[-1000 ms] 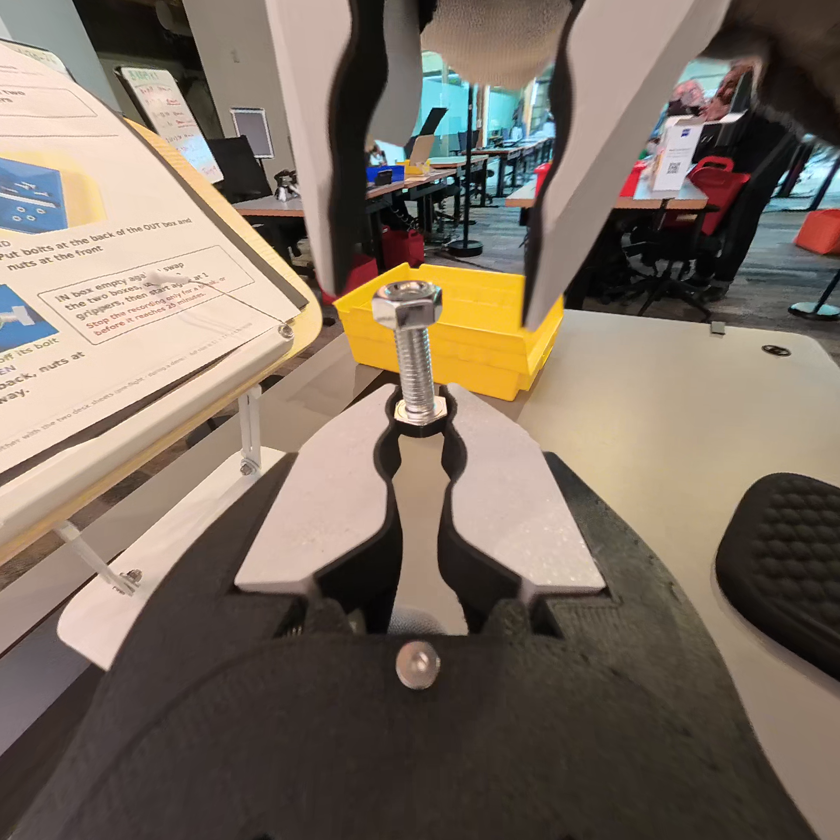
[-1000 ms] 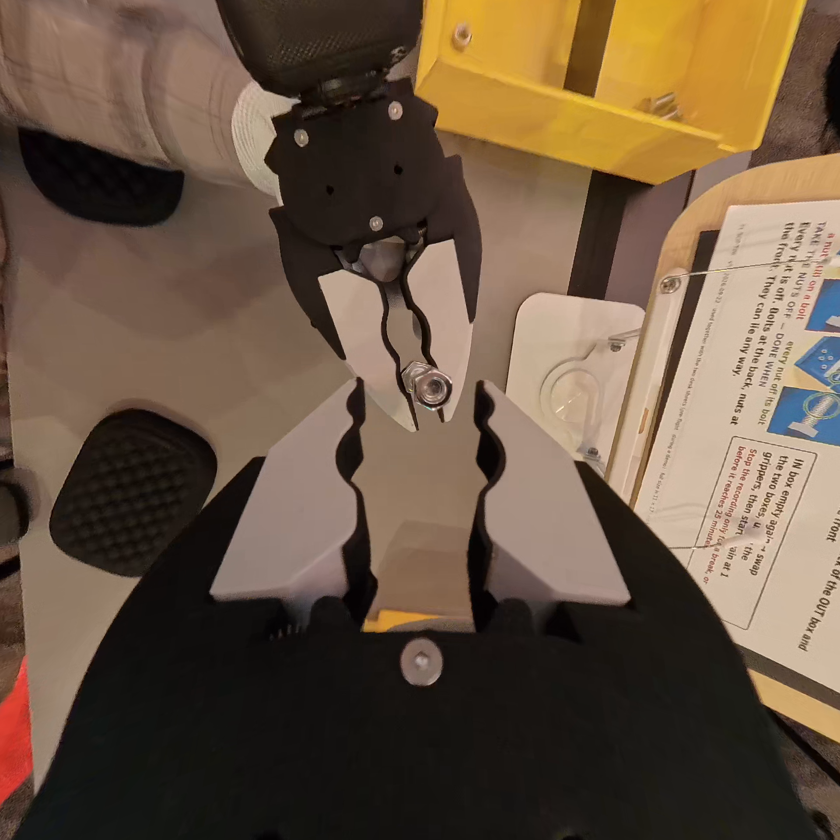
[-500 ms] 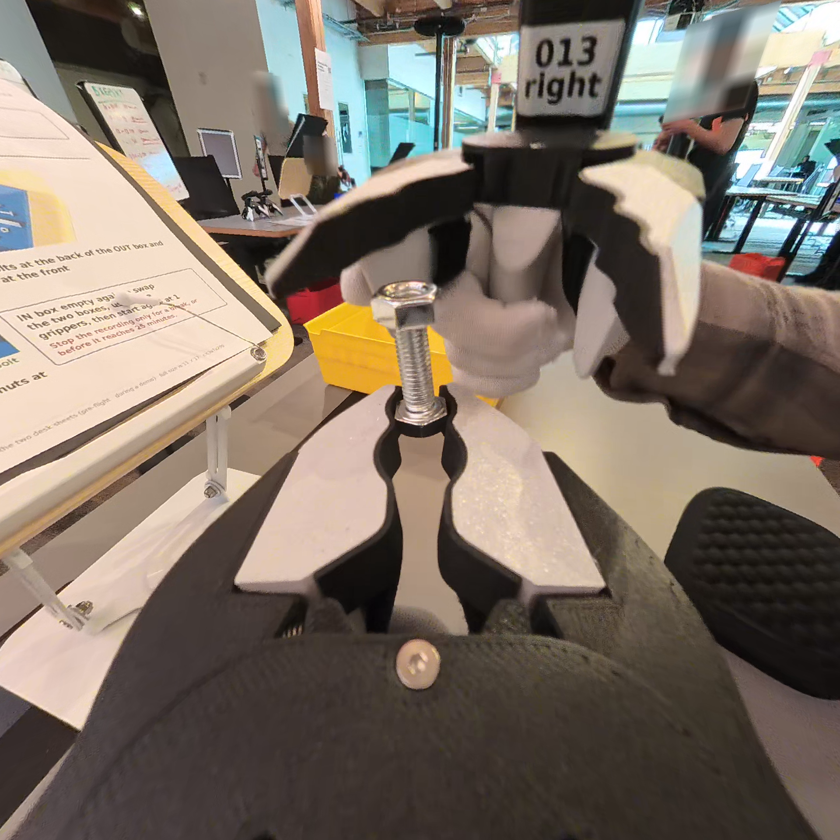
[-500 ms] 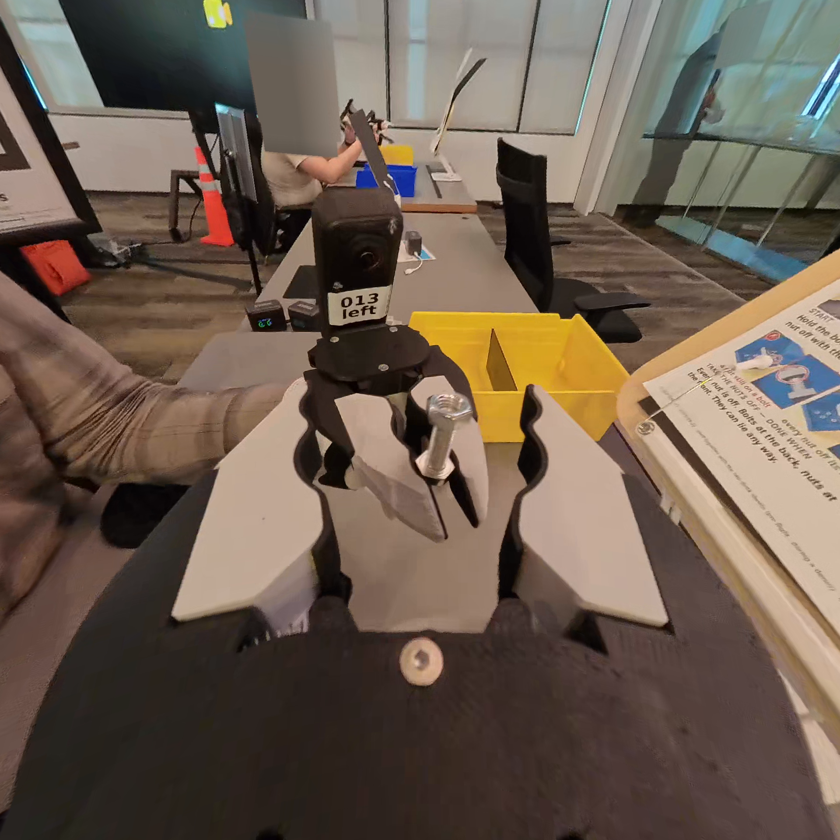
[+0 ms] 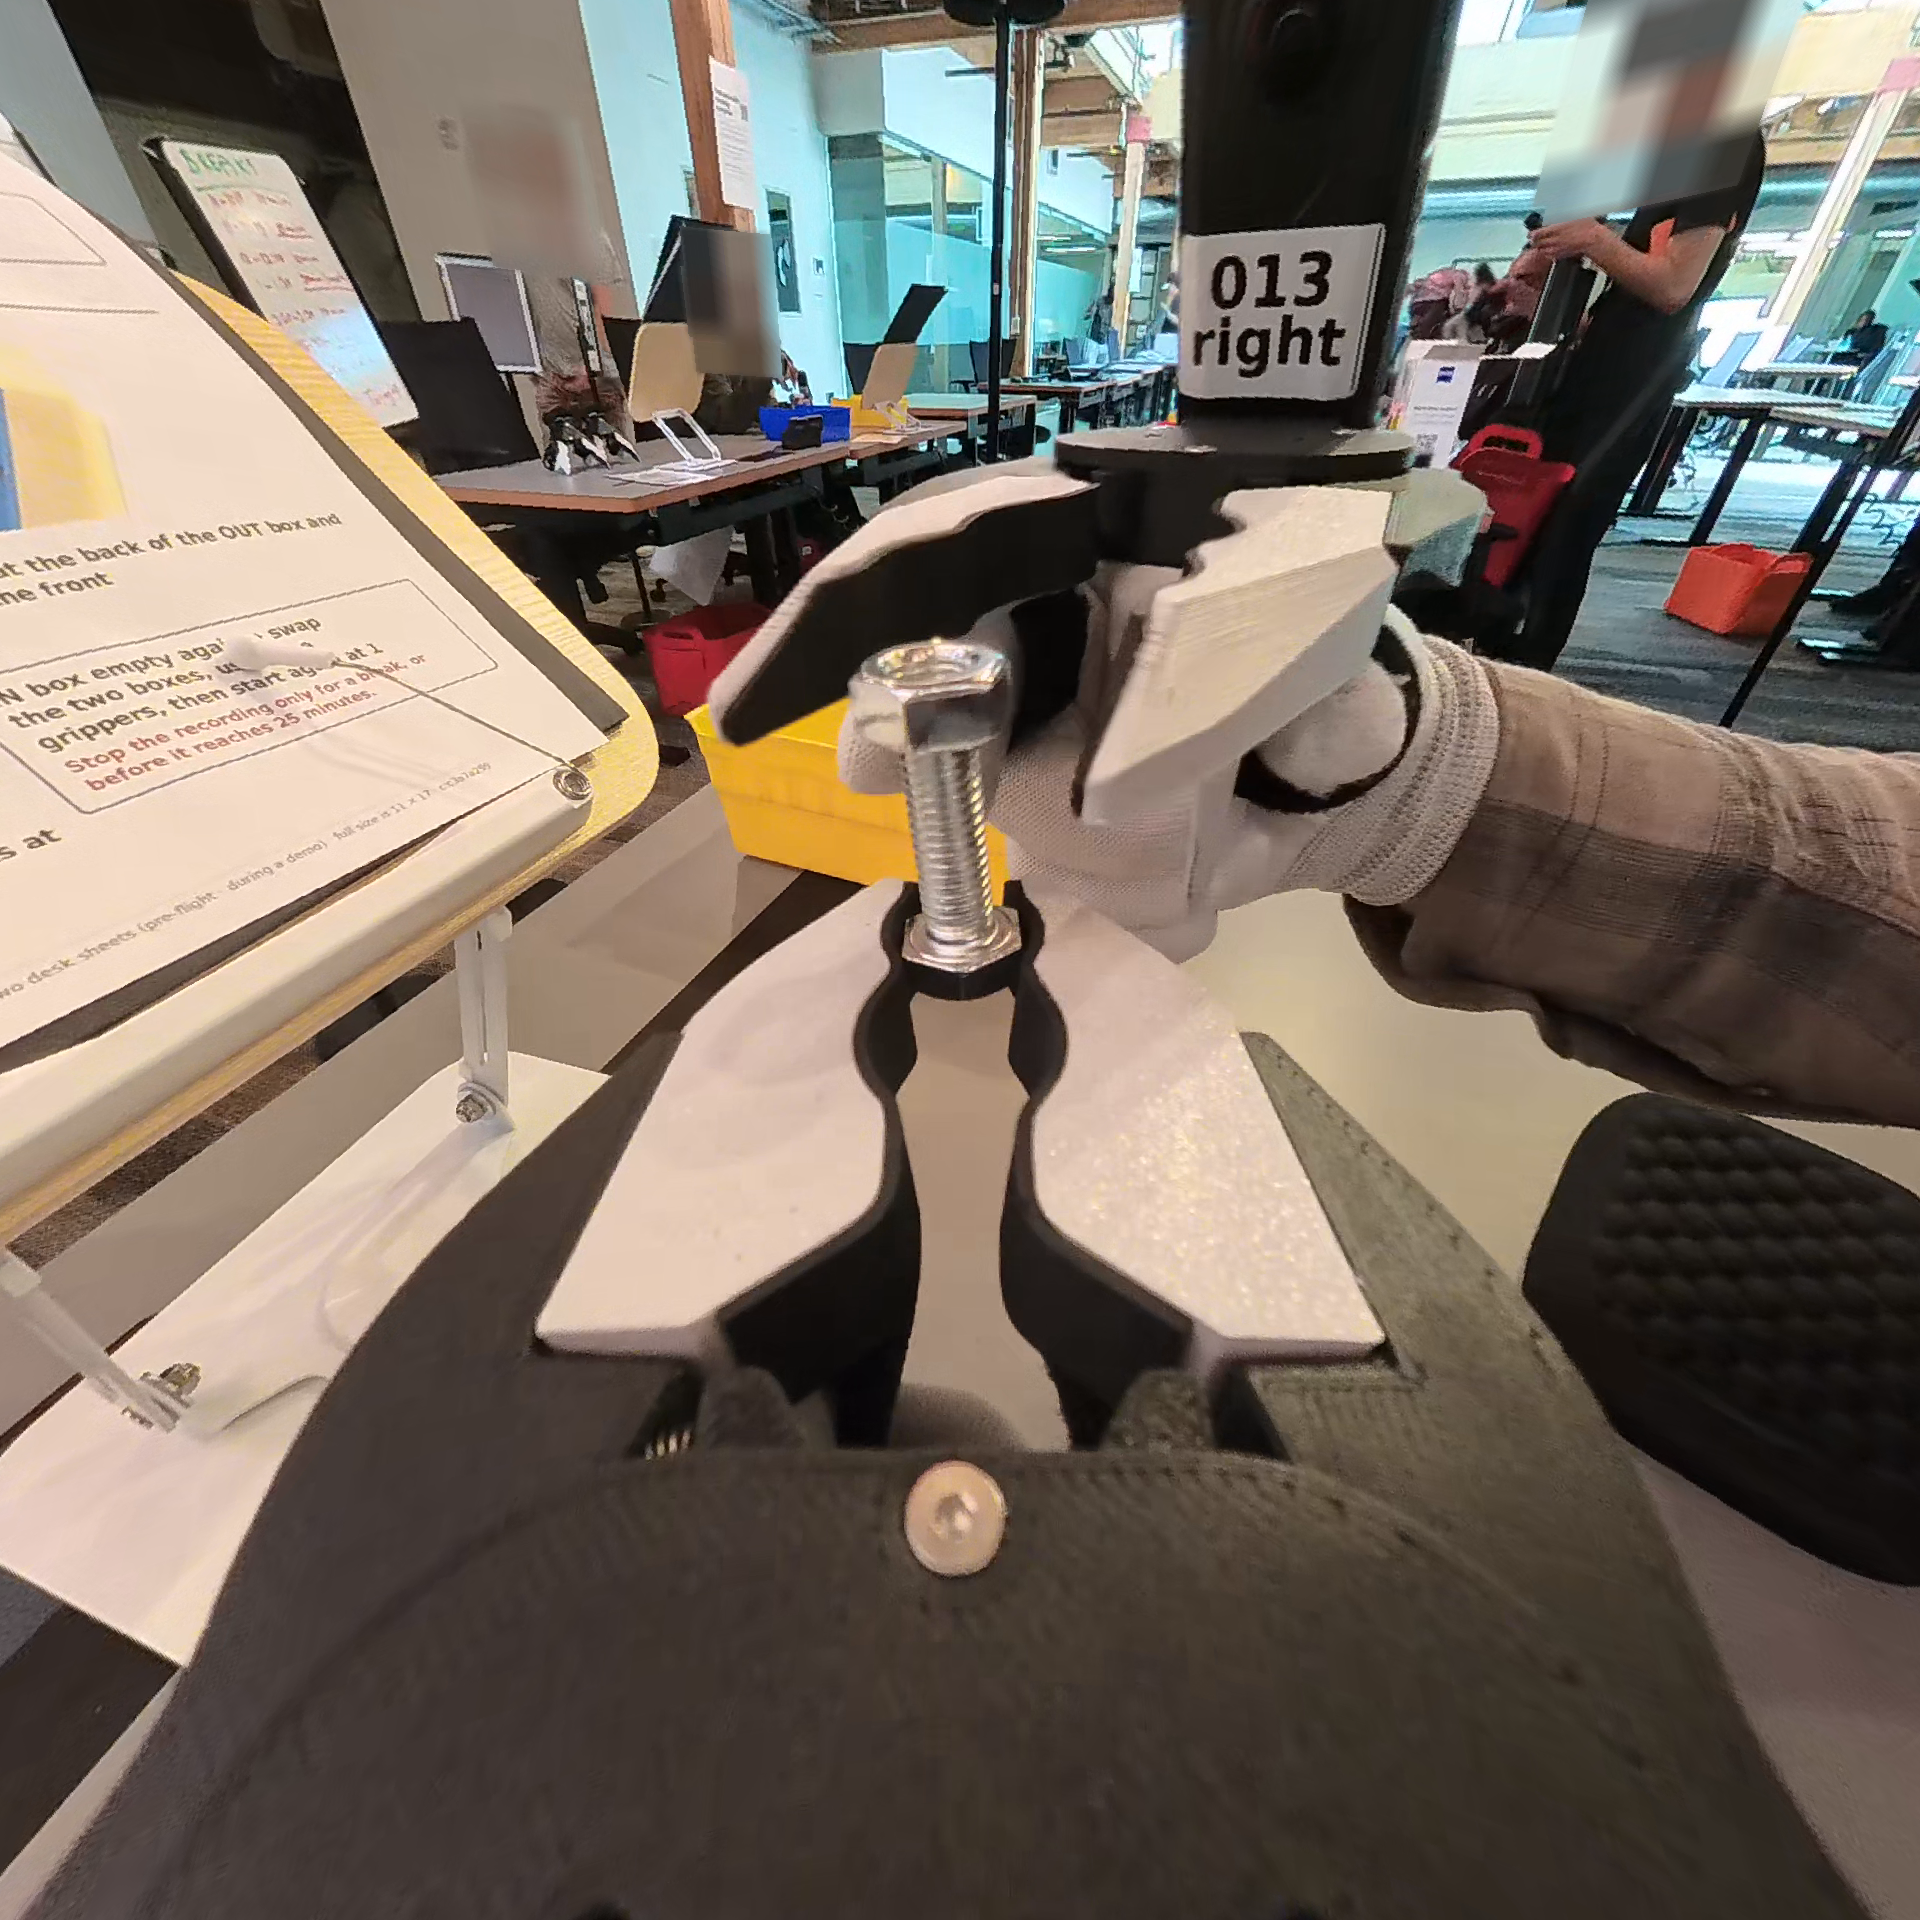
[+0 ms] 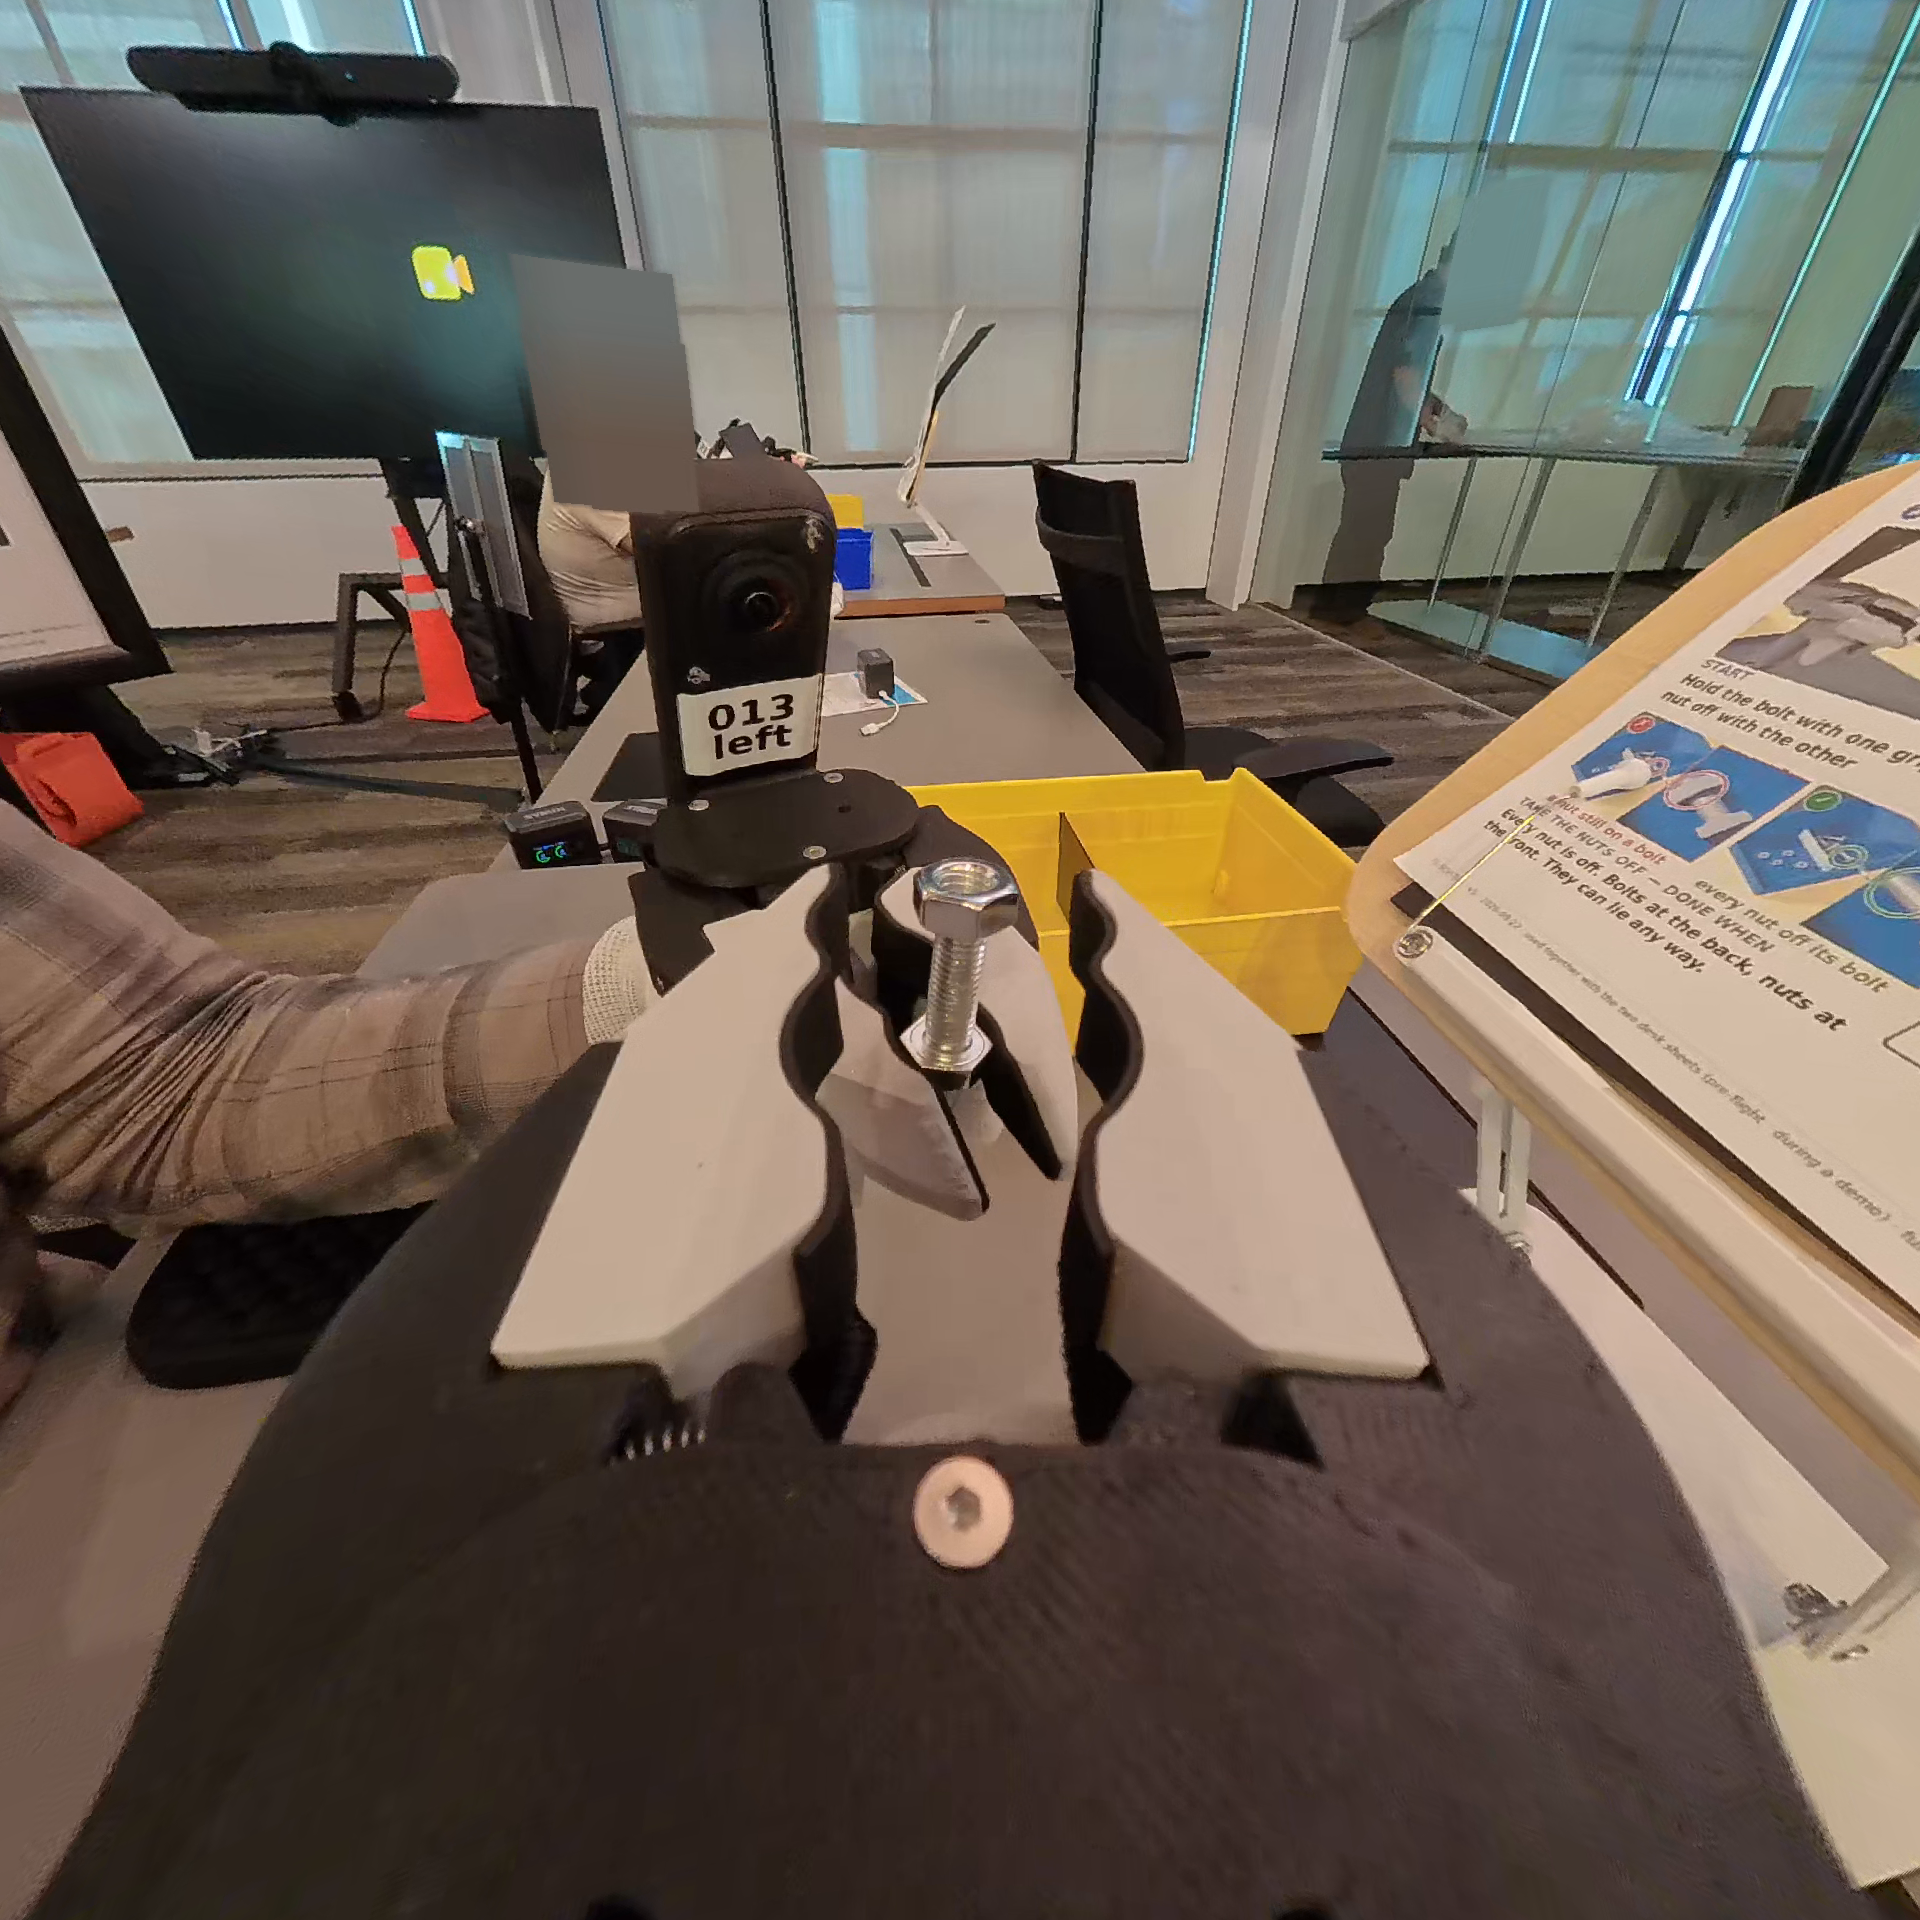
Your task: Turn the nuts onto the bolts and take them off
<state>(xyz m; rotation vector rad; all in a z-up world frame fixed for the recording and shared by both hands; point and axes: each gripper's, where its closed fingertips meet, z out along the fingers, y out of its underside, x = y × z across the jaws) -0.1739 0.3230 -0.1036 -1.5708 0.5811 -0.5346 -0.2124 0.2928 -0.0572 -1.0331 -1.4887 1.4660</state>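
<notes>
A silver bolt stands upright in my left gripper, which is shut on its lower end. A hex nut sits at the top of the threaded shank. In the right wrist view my right gripper is open and level. Its fingers stand on either side of the nut, with a gap on each side. The bolt and the left gripper face it. A gloved hand holds the right gripper behind the bolt.
A yellow divided bin stands on the grey table just past the bolt. An instruction sheet on a wooden stand leans beside it. A black padded rest lies on the table. Desks, chairs and people are farther off. About 6 cm separates my left fingertips from my right. My left gripper's tips are some 35 cm from the black padded rest.
My right gripper has swung from pointing down over the bolt to level, and moved in until its open fingers flank the nut. The left gripper has kept hold of the bolt.
</notes>
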